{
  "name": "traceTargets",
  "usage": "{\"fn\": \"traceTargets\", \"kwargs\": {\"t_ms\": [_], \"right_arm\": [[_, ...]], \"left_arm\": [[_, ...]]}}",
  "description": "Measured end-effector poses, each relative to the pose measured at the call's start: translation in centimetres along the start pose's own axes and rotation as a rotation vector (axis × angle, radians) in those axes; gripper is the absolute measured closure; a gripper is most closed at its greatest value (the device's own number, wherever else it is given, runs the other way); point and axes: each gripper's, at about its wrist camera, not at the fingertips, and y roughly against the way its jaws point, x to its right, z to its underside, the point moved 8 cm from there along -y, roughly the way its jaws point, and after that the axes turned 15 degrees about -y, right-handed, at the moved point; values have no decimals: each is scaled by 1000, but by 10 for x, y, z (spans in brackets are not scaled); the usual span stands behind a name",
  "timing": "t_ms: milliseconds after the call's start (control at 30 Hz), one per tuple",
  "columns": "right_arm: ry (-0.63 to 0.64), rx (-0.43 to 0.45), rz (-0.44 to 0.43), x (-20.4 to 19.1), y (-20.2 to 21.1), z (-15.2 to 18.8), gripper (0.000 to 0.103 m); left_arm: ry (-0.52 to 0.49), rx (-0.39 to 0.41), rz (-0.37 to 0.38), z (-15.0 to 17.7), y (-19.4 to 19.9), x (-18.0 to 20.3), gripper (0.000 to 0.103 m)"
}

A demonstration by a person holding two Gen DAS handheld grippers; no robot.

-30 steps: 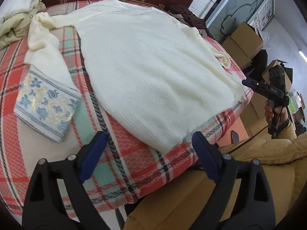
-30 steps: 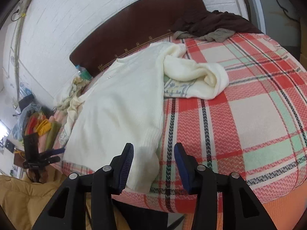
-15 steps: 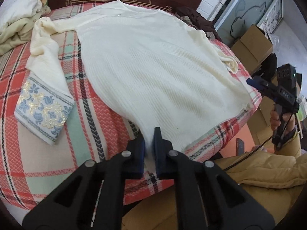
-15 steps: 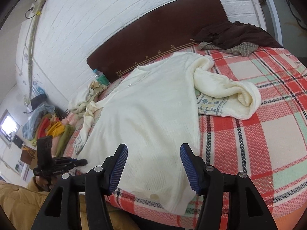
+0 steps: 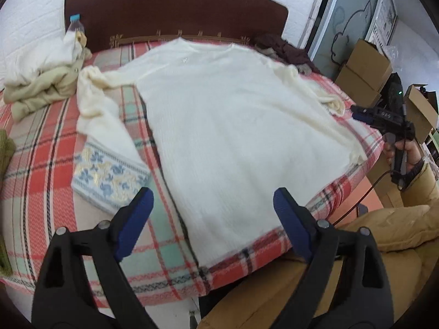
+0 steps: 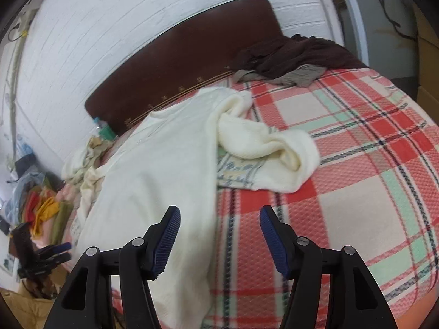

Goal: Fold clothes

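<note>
**So: sweater spread flat, both grippers off it**

Right now the cream ribbed knit sweater [image 5: 241,126] lies open and flat on the red-and-green plaid bed cover [image 5: 41,181], neck toward the dark brown headboard [image 5: 175,8], hem at the near edge, just ahead of the left hand-held gripper [image 5: 212,219]. That gripper's blue pads are spread wide with nothing between them. Same for the right hand-held gripper [image 6: 219,238]: wide open, empty, hovering over the sweater's side edge.

Progress-wise, the body is smoothed out but no fold shows in it. One sleeve, with its blue-and-gold patterned cuff [image 5: 109,183], trails out ahead and left of the left gripper; the other sleeve [image 6: 269,150] is bunched ahead of the right one. So I'd say sleeves and body folds are all left to do. Other heaps, a beige garment pile [image 5: 41,87] and a dark brown one [image 6: 296,54], sit far ahead by the headboard, unfolded.

Versus half a second ago: the left gripper was pinched shut on the hem, now it has let go and pulled back. The right one was already open.
</note>
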Motion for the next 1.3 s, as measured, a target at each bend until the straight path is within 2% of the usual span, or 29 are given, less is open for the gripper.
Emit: {"fn": "traceTargets", "kwargs": {"t_ms": [167, 300, 333, 367, 400, 433, 533, 700, 933, 1100, 1300], "right_arm": [[-37, 31, 137, 32, -27, -27, 37], [15, 10, 223, 40, -57, -36, 38], [38, 7, 234, 38, -62, -38, 45], [61, 4, 244, 37, -67, -41, 62], [73, 0, 245, 37, -69, -44, 70], [76, 1, 241, 37, -69, -48, 87], [88, 17, 239, 38, -62, -63, 96], [178, 101, 332, 31, -33, -100, 98], [309, 320, 510, 10, 15, -174, 98], [258, 432, 599, 25, 29, -196, 98], [107, 499, 620, 62, 44, -192, 98]], "left_arm": [[-11, 19, 2, -31, -15, 2, 13], [2, -7, 51, -43, -41, 12, 13], [-3, -16, 62, -45, -47, 16, 13], [-16, -21, 66, -48, -52, 19, 13], [-29, -27, 71, -51, -57, 23, 13], [-43, -32, 75, -53, -62, 26, 13], [-54, -33, 110, -64, -73, 35, 13], [-63, -30, 144, -78, -87, 38, 13], [-34, -38, 169, -88, -102, 32, 13], [-13, -69, 186, -86, -112, 28, 13], [6, -83, 196, -87, -118, 25, 13]]}}
